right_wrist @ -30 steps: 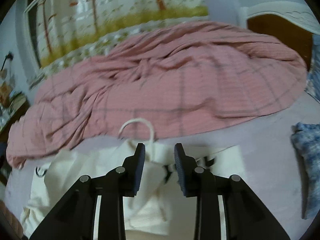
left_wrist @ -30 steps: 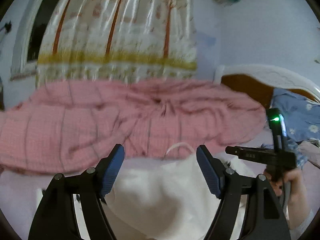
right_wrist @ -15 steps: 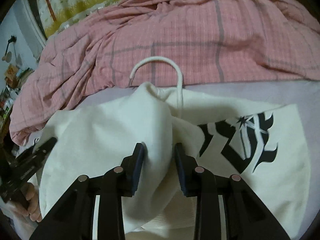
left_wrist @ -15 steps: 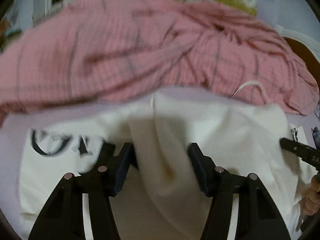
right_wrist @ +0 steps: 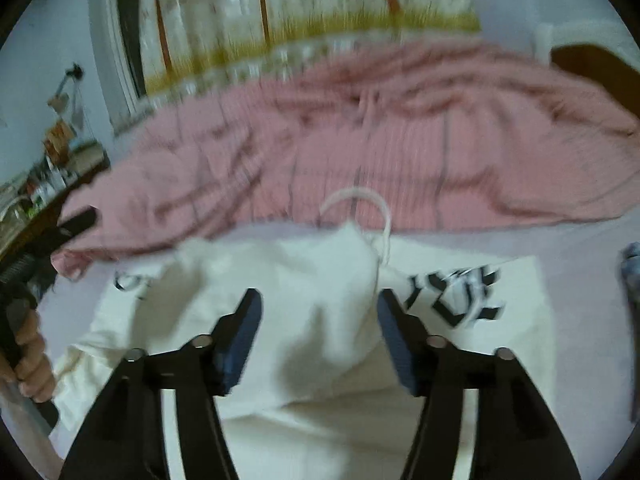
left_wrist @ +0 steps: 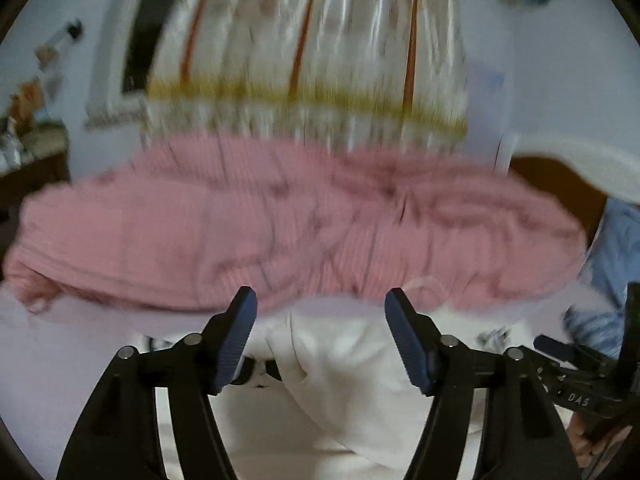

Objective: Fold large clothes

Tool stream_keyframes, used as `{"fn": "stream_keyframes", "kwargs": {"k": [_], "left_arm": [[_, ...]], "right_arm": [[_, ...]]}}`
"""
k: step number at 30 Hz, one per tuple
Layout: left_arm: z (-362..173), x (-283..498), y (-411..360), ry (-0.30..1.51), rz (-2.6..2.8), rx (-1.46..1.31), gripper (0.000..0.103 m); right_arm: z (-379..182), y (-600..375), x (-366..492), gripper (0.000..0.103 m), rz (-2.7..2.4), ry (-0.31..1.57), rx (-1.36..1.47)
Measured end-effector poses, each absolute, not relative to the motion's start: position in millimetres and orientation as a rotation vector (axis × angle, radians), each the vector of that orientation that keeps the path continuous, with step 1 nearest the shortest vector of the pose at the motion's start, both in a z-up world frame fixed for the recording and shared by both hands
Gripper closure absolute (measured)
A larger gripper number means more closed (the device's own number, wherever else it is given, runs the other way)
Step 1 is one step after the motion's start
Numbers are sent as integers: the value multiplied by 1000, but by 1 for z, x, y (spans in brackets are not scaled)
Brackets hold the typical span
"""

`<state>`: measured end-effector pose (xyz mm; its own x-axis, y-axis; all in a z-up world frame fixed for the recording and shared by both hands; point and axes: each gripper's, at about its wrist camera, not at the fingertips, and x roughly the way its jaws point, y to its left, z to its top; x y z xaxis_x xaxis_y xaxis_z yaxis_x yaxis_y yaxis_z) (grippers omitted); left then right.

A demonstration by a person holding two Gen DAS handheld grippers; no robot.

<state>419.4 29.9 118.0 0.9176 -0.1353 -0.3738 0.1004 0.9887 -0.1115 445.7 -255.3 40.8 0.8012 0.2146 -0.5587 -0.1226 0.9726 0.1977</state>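
A cream white garment (right_wrist: 320,320) with black lettering (right_wrist: 460,292) lies rumpled on the pale bed sheet, a white hanger hook (right_wrist: 360,208) sticking out at its far edge. It also shows in the left wrist view (left_wrist: 340,380). My right gripper (right_wrist: 318,336) is open above the garment's raised middle fold, holding nothing. My left gripper (left_wrist: 320,336) is open above the garment, holding nothing. The right gripper shows at the right edge of the left wrist view (left_wrist: 580,384). Both views are blurred.
A pink checked quilt (left_wrist: 280,232) is heaped across the bed behind the garment. A patterned curtain (left_wrist: 312,48) hangs at the window. A white and brown headboard (left_wrist: 560,168) and blue floral fabric (left_wrist: 616,240) are at the right. A cluttered desk (right_wrist: 44,188) stands left.
Both grippers have opened and let go of the white garment, which has dropped onto the bed. Both have lifted and tilted up, so quilt and curtain fill more of the views.
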Motion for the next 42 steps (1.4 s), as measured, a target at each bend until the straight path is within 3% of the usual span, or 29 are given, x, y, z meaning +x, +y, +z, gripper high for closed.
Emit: {"fn": "stream_keyframes", "kwargs": {"k": [3,7,10,17,20,24,27,32,35,39,42], "left_arm": [[151,351,30,299,-114,-83,33],[156,276,27,258,-102,-82,25],[150,238,34,264,-82,-58,22],[124,217,60,299,-46,-63,14],[92,215,59,332,10,-7,0],[46,229,55,352,40,85,0],[22,249,54,488,31,89,0],[-15,274,61,713,32,50,0],[-19,278,81,694,131,21,0],[-16,281,119,624,249,1,0],[-34,297,141,699,199,-28,0]], "right_arm": [[77,-263,390,17,145,510,195],[113,-275,319,11,157,429,255],[123,-278,275,0,165,398,233],[108,-277,226,0,102,412,113],[83,-277,227,0,122,457,85],[28,-275,249,0,133,583,79],[6,-262,265,0,90,674,-44],[2,-248,258,0,104,660,-107],[-15,-245,272,0,73,753,-113],[-15,-265,276,0,-87,697,-139],[-11,-292,276,0,-216,651,-202]]}}
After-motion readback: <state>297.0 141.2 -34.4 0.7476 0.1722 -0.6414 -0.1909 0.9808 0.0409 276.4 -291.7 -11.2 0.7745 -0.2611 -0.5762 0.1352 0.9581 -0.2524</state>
